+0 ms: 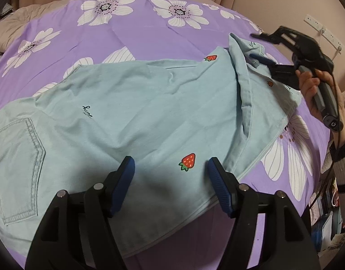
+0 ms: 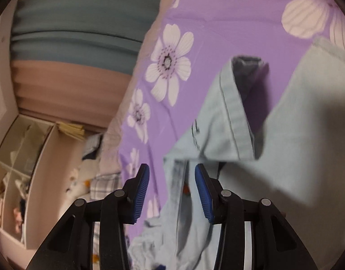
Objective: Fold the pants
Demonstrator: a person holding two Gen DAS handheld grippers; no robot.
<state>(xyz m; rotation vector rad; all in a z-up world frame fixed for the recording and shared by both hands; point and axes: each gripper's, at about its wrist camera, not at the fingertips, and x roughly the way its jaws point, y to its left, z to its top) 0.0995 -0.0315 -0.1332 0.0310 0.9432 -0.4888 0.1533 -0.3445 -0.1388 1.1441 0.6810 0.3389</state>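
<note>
Light blue pants [image 1: 132,117] with strawberry prints lie spread on a purple flowered bedsheet [image 1: 132,31]. A back pocket [image 1: 17,168] shows at the left. My left gripper [image 1: 170,175] is open and empty, just above the pants near a strawberry [image 1: 187,161]. My right gripper [image 1: 254,46] shows in the left wrist view at the pants' far right end, over the leg hems, jaws apart. In the right wrist view the right gripper [image 2: 172,189] is open, with a pant leg hem [image 2: 231,117] just ahead and folds of the fabric [image 2: 179,202] between its fingers.
A beige blanket [image 1: 12,22] lies at the bed's far left. A power strip [image 1: 323,30] hangs on the wall at right. Shelves [image 2: 17,168] with clutter and a curtain [image 2: 82,22] stand beyond the bed.
</note>
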